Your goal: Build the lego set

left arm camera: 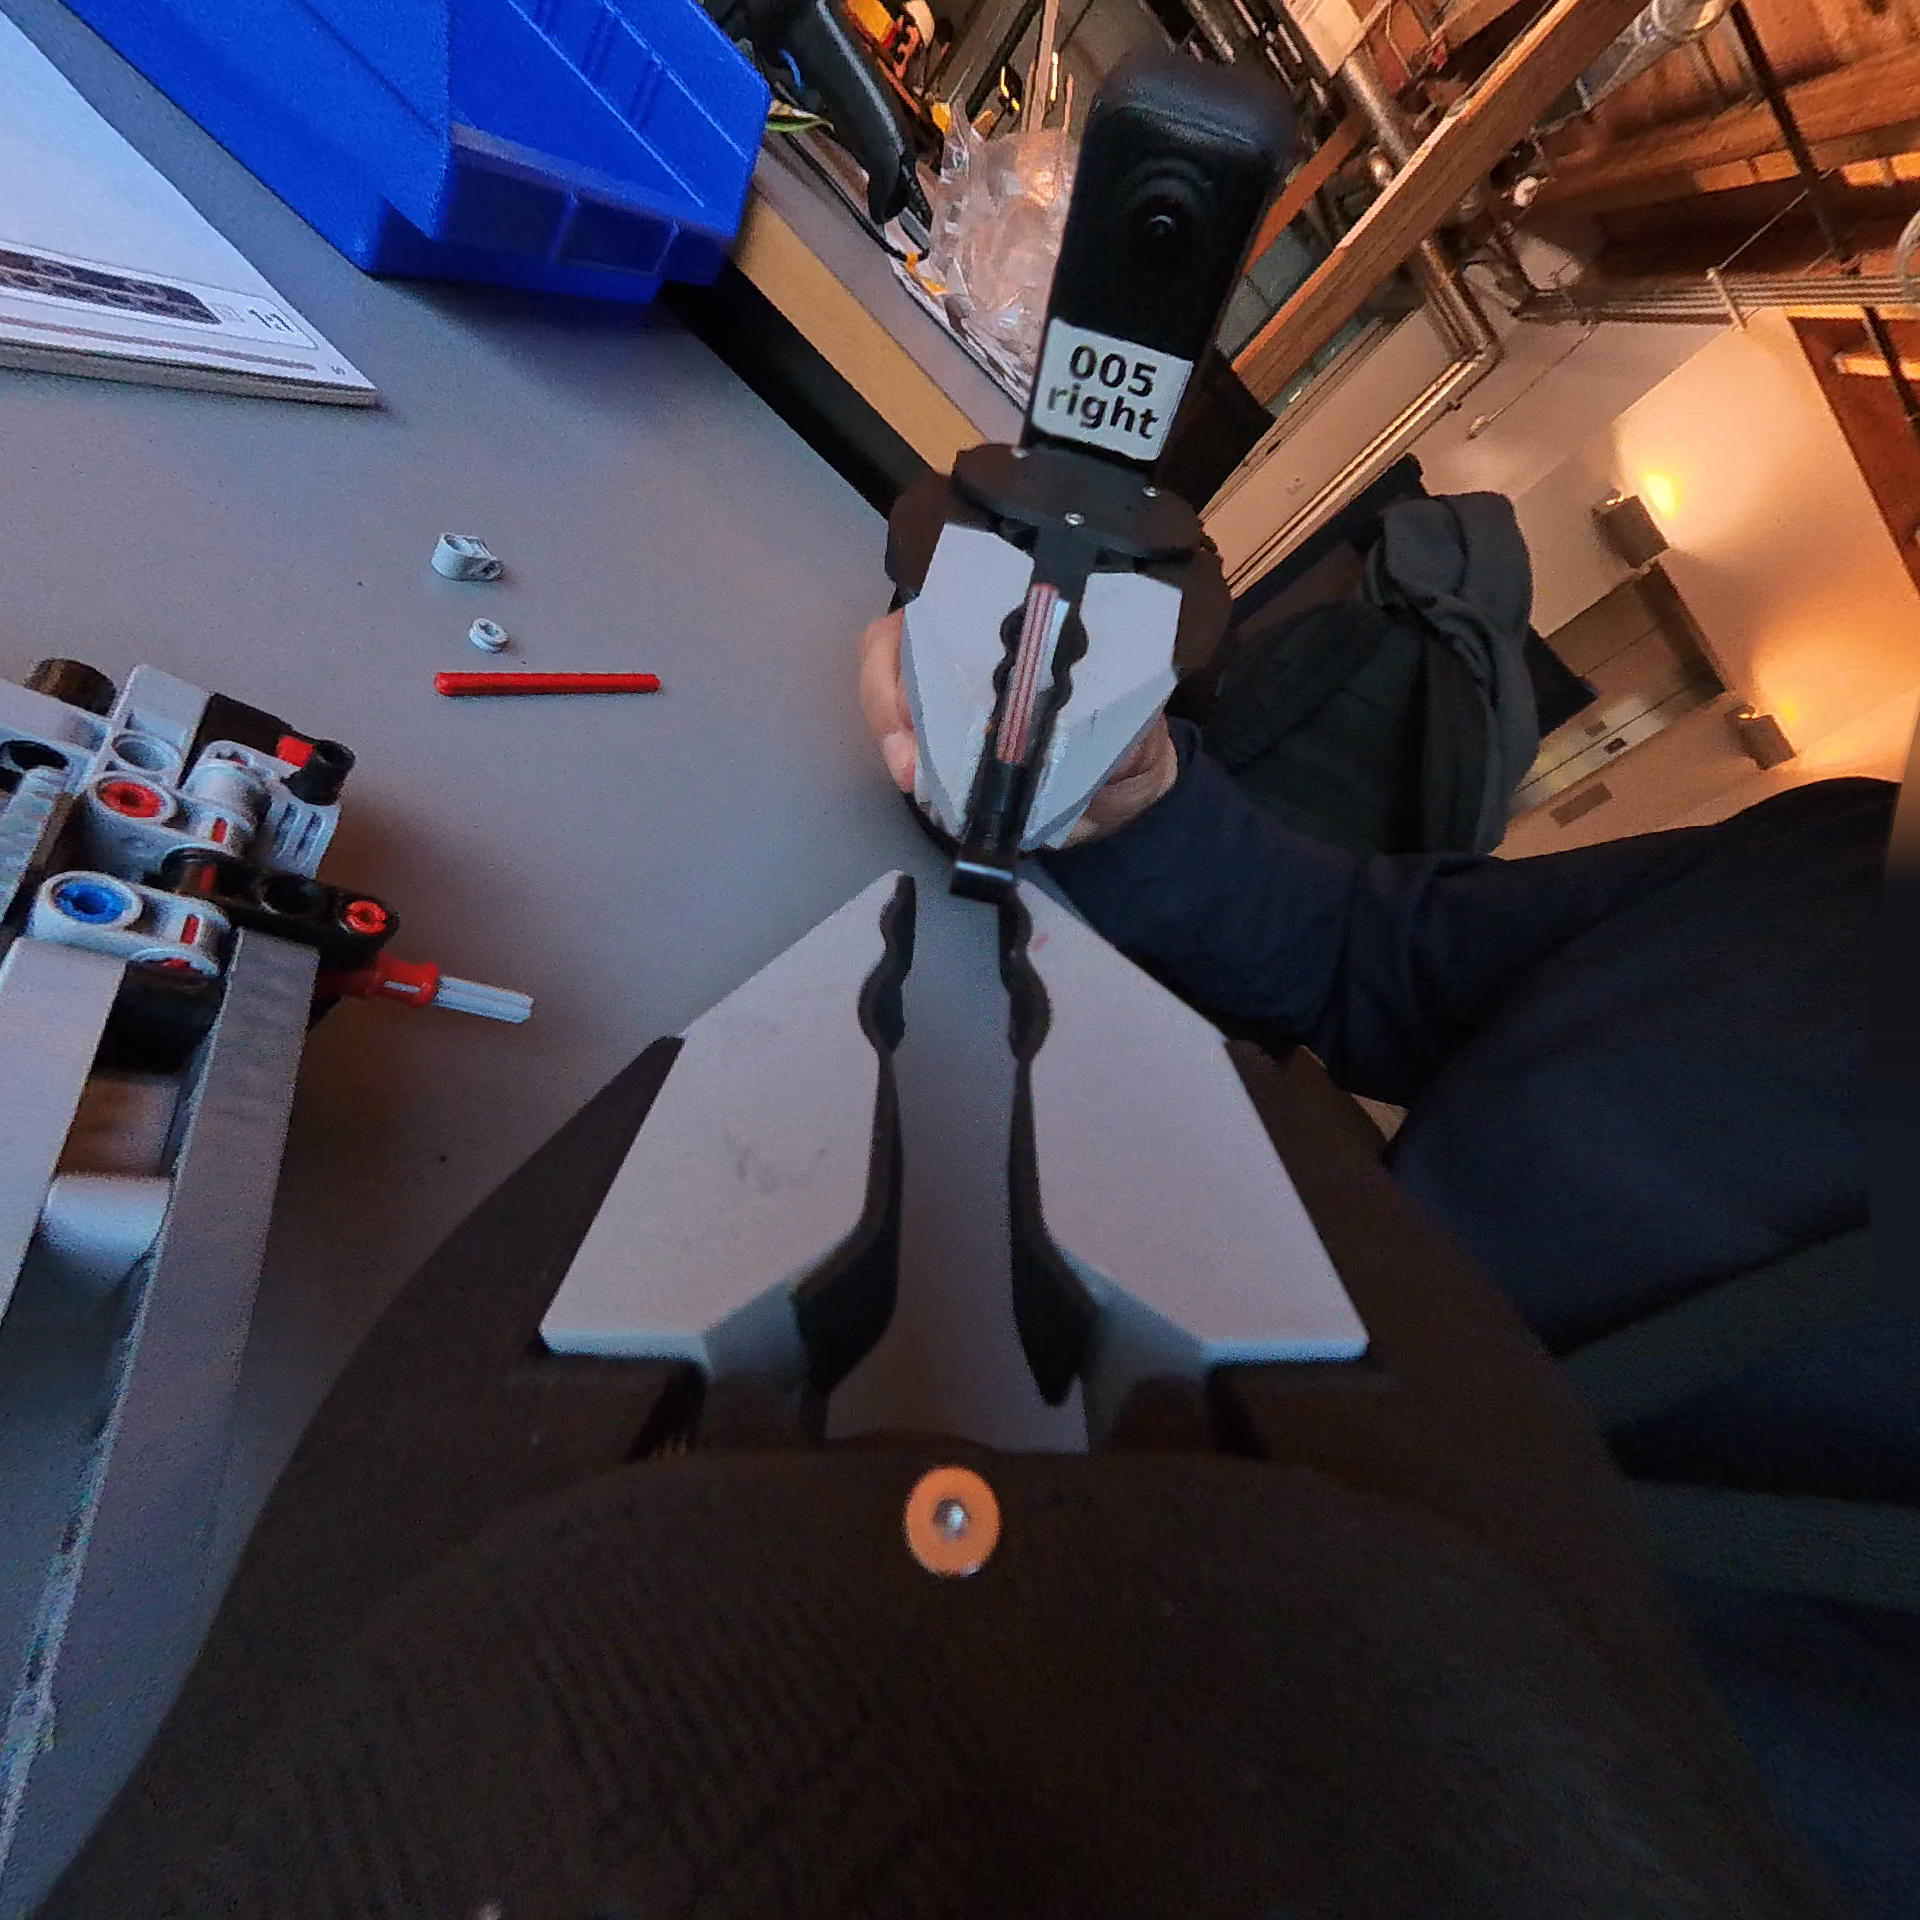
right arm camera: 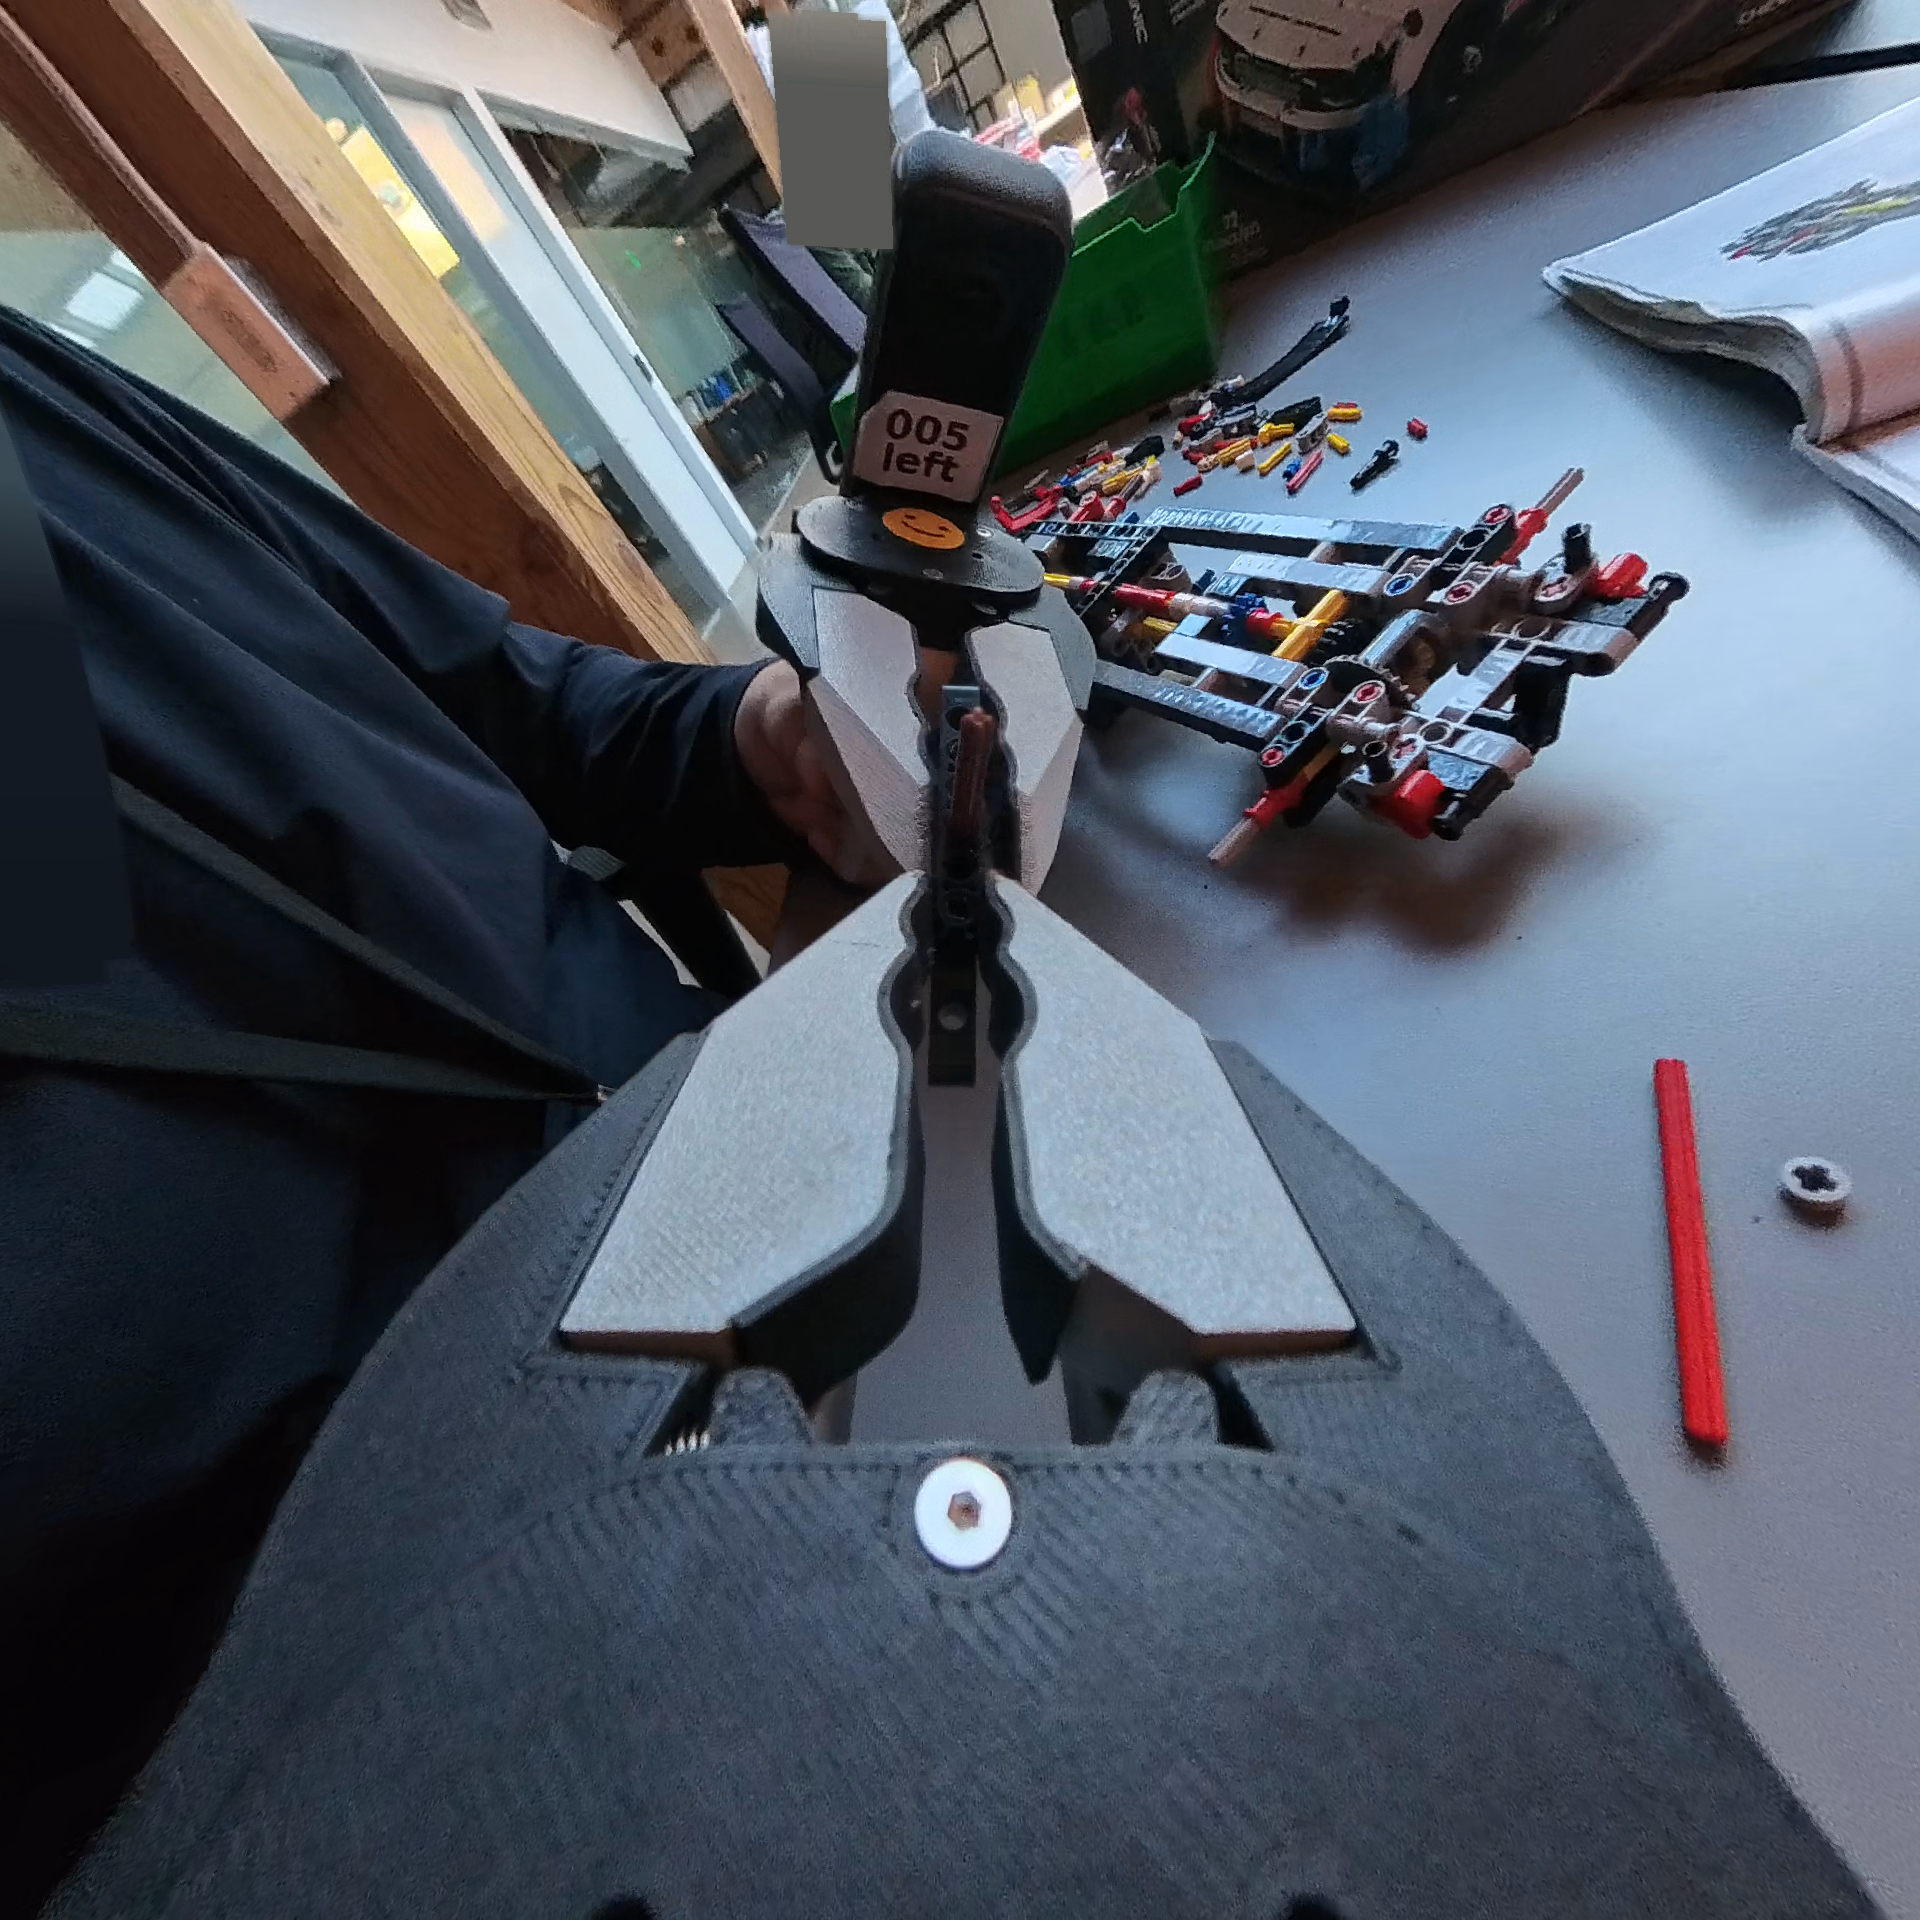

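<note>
My right claw (right arm camera: 954, 904) is clamped on a black beam (right arm camera: 954, 1023), a flat bar with a row of round holes, held edge-on between the pads. It juts from the tips toward my left claw (left arm camera: 956, 914), whose fingers stand apart with bare grey table (left arm camera: 644, 831) between them, the beam's end just beyond its right tip. One red axle (left arm camera: 548, 683) lies far left on the table; two small grey bushes (left arm camera: 467, 558) beyond it. One chassis (right arm camera: 1382, 665) sits at right.
</note>
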Motion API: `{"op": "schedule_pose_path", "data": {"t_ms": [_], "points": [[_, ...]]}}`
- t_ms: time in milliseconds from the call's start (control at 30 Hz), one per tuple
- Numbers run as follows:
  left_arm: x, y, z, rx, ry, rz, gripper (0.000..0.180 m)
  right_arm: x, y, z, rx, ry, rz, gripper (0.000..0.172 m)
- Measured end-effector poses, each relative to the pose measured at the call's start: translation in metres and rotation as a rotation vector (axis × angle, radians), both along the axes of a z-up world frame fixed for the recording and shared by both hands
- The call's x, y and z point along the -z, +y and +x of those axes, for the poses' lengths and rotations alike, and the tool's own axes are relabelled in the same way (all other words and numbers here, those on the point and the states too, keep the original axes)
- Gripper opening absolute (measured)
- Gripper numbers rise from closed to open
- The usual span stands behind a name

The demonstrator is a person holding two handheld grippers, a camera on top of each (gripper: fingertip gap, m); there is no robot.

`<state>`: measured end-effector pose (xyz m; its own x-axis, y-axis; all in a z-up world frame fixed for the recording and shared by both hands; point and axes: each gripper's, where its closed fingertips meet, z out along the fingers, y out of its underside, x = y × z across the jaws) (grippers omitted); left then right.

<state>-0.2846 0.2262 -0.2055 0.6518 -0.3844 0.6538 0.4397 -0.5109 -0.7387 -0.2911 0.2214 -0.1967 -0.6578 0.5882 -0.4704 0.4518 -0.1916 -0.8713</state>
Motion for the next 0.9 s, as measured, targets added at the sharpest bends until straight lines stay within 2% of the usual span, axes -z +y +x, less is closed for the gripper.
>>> {"op": "schedule_pose_path", "data": {"t_ms": [267, 567, 667, 833, 900], "points": [[-0.004, 0.0, 0.004, 0.012, 0.028, 0.039, 0.005, 0.001, -0.004, -0.002, -0.008, -0.04, -0.046, 0.005], [-0.002, 0.001, 0.0, -0.017, 0.03, 0.025, 0.005, 0.002, -0.001, -0.006, 0.032, -0.054, -0.052, 0.005], [0.001, 0.002, -0.003, -0.034, 0.012, -0.008, 0.005, 0.006, 0.003, -0.01, 0.1, -0.017, 0.065, 0.007], [0.015, 0.003, -0.005, -0.054, 0.01, -0.109, 0.005, 0.019, 0.008, -0.012, 0.204, 0.115, 0.478, 0.012], [0.017, 0.002, -0.004, -0.043, 0.012, -0.128, 0.005, 0.021, 0.007, -0.01, 0.196, 0.124, 0.536, 0.012]]}}
